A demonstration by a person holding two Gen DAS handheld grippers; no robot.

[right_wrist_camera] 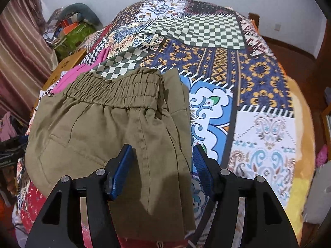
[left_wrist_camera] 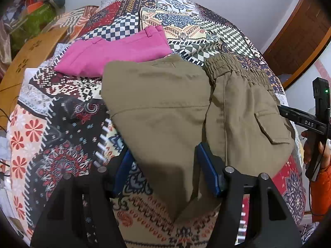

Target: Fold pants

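The khaki pants (left_wrist_camera: 186,107) lie folded on the patterned bedspread (left_wrist_camera: 62,136). Their elastic waistband (left_wrist_camera: 233,70) is at the far right in the left wrist view. My left gripper (left_wrist_camera: 163,163) is open, its blue pads on either side of the near fold of the pants. In the right wrist view the pants (right_wrist_camera: 103,132) fill the left half, waistband (right_wrist_camera: 118,91) on the far side. My right gripper (right_wrist_camera: 161,165) is open, its pads straddling the near right edge of the pants. The right gripper (left_wrist_camera: 318,119) also shows at the right edge of the left wrist view.
Folded pink pants (left_wrist_camera: 115,55) lie on the bed beyond the khaki pants. A wooden piece (left_wrist_camera: 31,60) and a pile of clutter (left_wrist_camera: 35,10) stand left of the bed. A wooden door (left_wrist_camera: 300,39) is at the right. The bedspread (right_wrist_camera: 258,86) stretches right of the pants.
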